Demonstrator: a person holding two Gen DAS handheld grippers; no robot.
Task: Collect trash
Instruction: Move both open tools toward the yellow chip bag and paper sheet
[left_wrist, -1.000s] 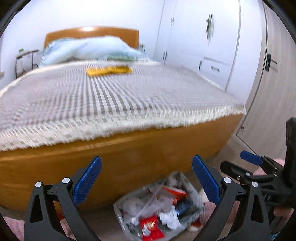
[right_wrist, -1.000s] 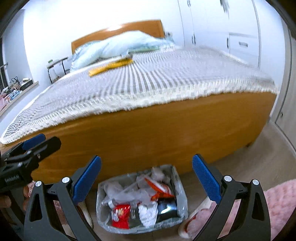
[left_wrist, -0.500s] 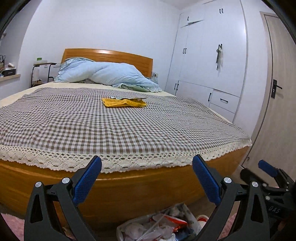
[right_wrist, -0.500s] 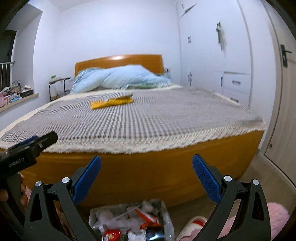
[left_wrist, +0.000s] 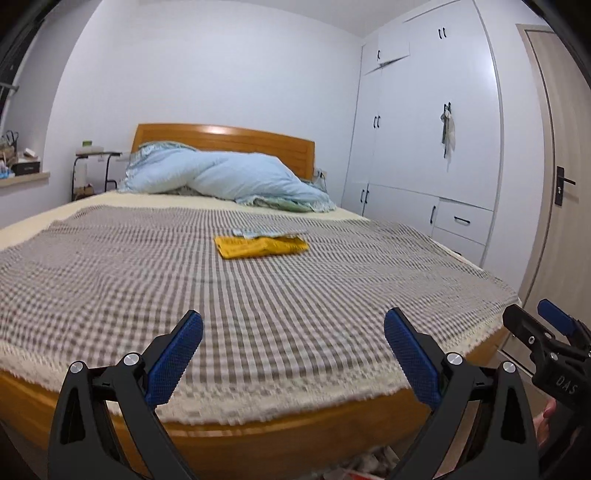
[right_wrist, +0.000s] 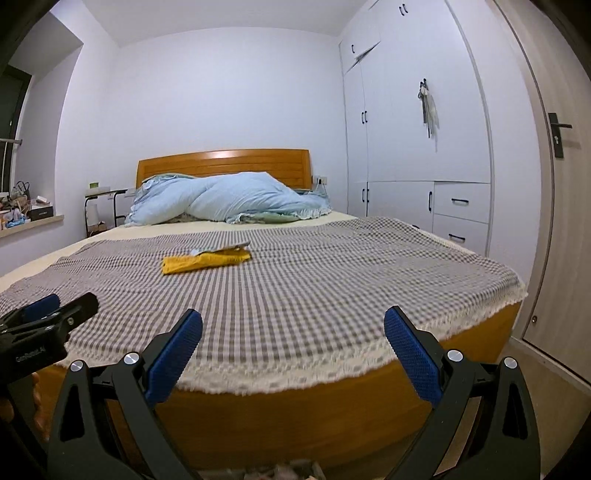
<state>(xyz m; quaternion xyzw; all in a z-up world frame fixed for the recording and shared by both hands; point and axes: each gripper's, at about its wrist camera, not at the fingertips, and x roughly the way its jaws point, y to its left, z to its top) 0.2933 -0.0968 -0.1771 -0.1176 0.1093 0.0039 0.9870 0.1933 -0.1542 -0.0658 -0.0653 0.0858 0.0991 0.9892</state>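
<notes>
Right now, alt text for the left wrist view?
The open left gripper points across a checked bed cover at a yellow wrapper lying mid-bed. Behind lies a blue duvet; the right gripper shows at the right edge.

Left gripper (left_wrist: 293, 354), jaws wide apart, above the checked bedspread (left_wrist: 147, 280). Yellow wrapper (left_wrist: 261, 246) lies mid-bed. Right gripper (left_wrist: 543, 328) at right edge.

Blue duvet (left_wrist: 225, 177) on checked bed (left_wrist: 258, 295); white wardrobe (right_wrist: 413, 129) beside it.
</notes>
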